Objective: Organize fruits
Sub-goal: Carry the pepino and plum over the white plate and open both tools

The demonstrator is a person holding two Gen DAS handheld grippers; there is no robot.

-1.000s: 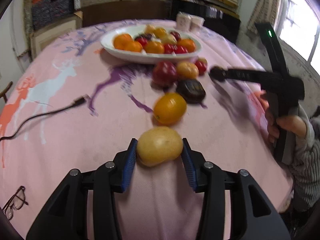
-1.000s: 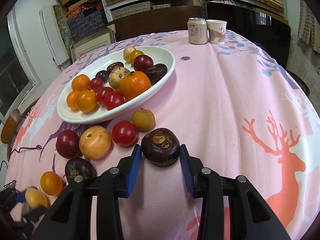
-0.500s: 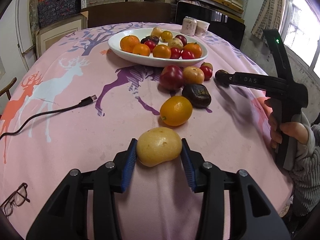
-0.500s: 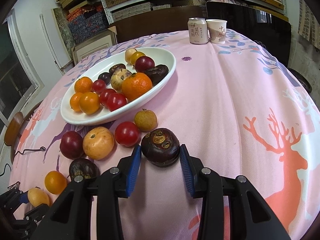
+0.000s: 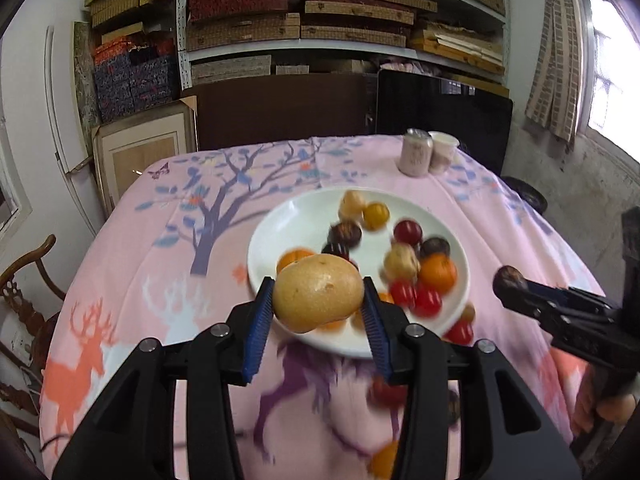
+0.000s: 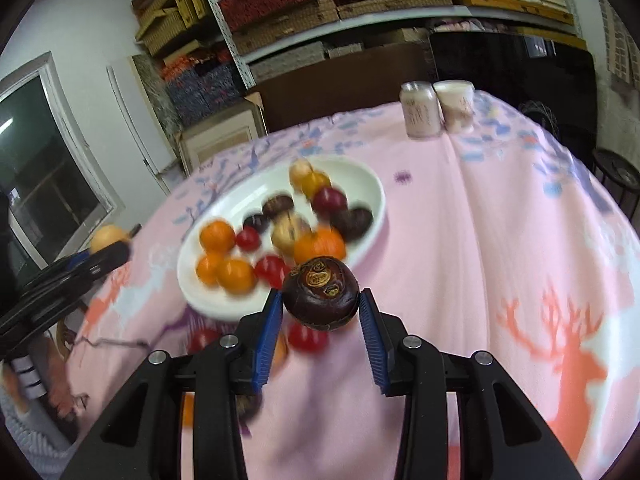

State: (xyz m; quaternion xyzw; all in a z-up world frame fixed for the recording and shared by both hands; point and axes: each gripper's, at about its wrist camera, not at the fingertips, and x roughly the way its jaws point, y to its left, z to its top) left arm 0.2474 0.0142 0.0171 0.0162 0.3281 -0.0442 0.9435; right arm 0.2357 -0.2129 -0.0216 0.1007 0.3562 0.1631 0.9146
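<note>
My left gripper (image 5: 318, 314) is shut on a tan yellow fruit (image 5: 318, 298) and holds it in the air over the near rim of the white oval plate (image 5: 280, 236). The plate carries several oranges, red and dark fruits. In the right wrist view my right gripper (image 6: 320, 310) is shut on a dark purple fruit (image 6: 320, 294), lifted above the near edge of the plate (image 6: 360, 178). The right gripper with its dark fruit (image 5: 510, 280) also shows at the right of the left wrist view. Loose fruits lie blurred on the cloth below both grippers.
A can (image 5: 416, 152) and a paper cup (image 5: 442, 152) stand at the far side of the pink deer-print tablecloth (image 5: 168, 248). A wooden chair (image 5: 24, 280) is at the left. Shelves with boxes fill the back wall. A person's hand (image 5: 616, 408) grips the right handle.
Both grippers have risen off the table with their fruits. The left one has swung up and forward over the plate, leaving the loose fruits below it. The right one lifted slightly.
</note>
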